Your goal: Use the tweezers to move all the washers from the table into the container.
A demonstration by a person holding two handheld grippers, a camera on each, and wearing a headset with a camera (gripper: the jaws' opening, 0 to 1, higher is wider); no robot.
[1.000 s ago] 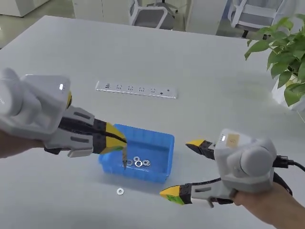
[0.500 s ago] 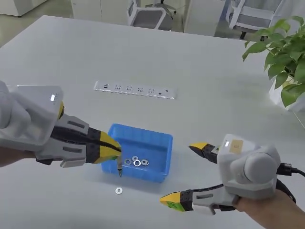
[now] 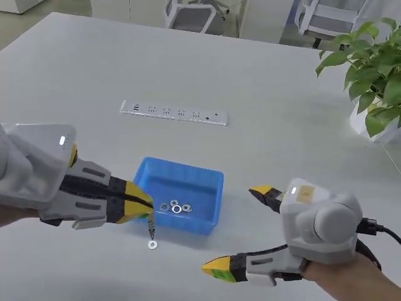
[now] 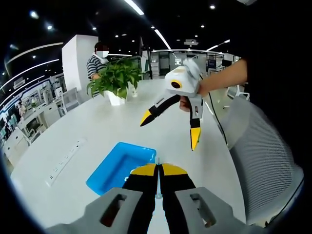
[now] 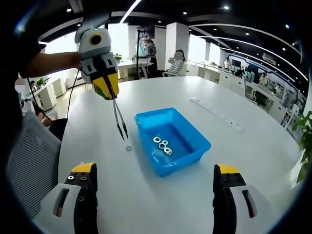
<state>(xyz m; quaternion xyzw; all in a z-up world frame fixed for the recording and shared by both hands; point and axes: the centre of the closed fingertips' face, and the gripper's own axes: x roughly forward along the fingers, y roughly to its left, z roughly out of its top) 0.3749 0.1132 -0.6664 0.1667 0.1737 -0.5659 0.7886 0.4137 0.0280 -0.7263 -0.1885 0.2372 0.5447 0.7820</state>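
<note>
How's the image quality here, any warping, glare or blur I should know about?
Head view: soft even light, sharp, faint shadow beside the blue container. Left gripper view: fisheye curves the table, ceiling lights glare. Right gripper view: same bending, tweezers crisp.

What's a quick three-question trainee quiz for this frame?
1. True or false: the left gripper is shut on the tweezers.
2. How many washers lie on the table, outside the blue container?
3. The right gripper is: A) open, holding nothing; B) shut on a washer; C) shut on the container's rim.
Key: 1 true; 2 one; 3 A.
</note>
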